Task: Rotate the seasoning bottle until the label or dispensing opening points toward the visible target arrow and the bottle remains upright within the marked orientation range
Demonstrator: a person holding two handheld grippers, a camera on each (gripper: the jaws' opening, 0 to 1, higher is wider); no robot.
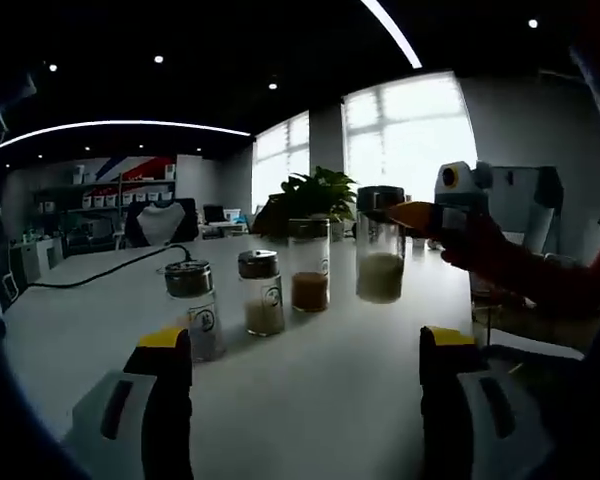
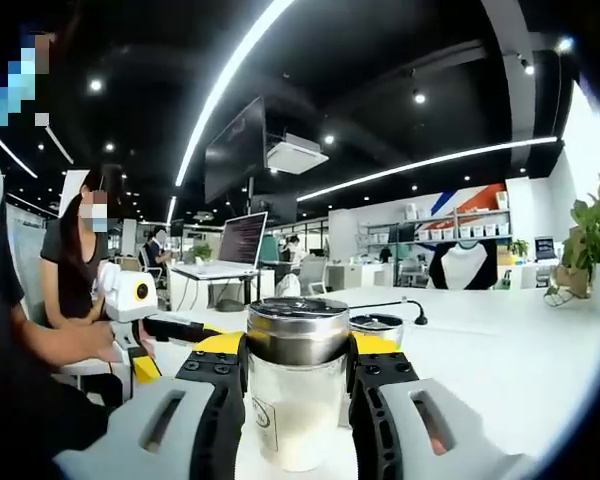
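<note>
Four glass seasoning bottles with metal caps stand in a row on the white table (image 1: 310, 400). The tallest bottle (image 1: 380, 262), with pale grains, is at the right end, and my right gripper (image 1: 408, 215) comes in from the right, shut around its cap. Close up, the same bottle (image 2: 298, 400) stands upright between the black, yellow-tipped jaws of my right gripper (image 2: 298, 352). A brown-filled bottle (image 1: 309, 266), a light-filled bottle (image 1: 261, 293) and a nearer bottle (image 1: 195, 310) stand to its left. My left gripper (image 1: 305, 345) is open, short of the row, holding nothing.
A potted plant (image 1: 318, 195) stands behind the bottles. A black cable (image 1: 110, 268) runs across the table's left part. Another bottle cap (image 2: 377, 325) shows behind the held one. A hand holds my left gripper (image 2: 165, 335) at the left. A seated person (image 2: 80, 260) and a laptop (image 2: 230, 250) are further back.
</note>
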